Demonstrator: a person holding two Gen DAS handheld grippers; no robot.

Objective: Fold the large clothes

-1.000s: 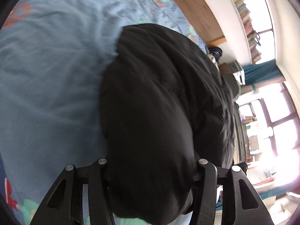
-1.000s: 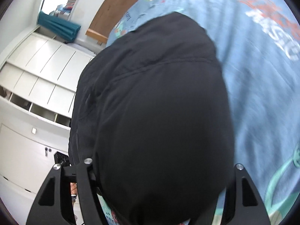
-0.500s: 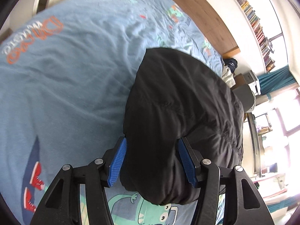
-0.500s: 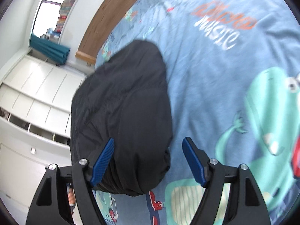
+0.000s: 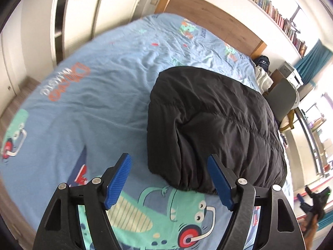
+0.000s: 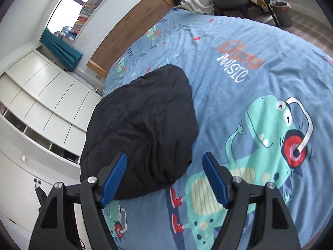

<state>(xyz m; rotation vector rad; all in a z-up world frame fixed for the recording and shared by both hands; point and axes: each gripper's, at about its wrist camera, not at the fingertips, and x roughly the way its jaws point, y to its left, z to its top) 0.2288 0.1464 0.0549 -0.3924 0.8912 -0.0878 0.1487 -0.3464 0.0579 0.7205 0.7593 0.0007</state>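
You're holding both grippers just above the bed [image 5: 87, 95], w/ a black puffy jacket [image 5: 218, 120] lying bundled in front of you. It's sitting on the blue dino-print cover, towards the bed's near edge. In the left view it's running off to the right side of the bed; in the right view it's reaching the left side, by the white cupboards [image 6: 35, 108].

Left gripper [image 5: 169, 179]: jaws are standing wide apart, holding nothing. The jacket's rounded near end is lying just beyond and between the blue pads [image 5: 118, 179], not touching as far as I can tell.

Right gripper [image 6: 164, 179]: also wide apart and empty. The bundle's near end is lying just past its left pad, more to the left than centred.

Handling, my guess: quilted, air-filled, so it's looking light but bulky. The shell is looking smooth and probably slippery, and it's likely springing back open after a fold. It's soft, w/ no stiffness, so it'll be sagging if lifted at one point.

Where to grab: take a stitched seam or the gathered hem at the near end, not the fat middle, since a thick puffy roll may be squeezing out of the pads. Use both grippers, spaced well apart.
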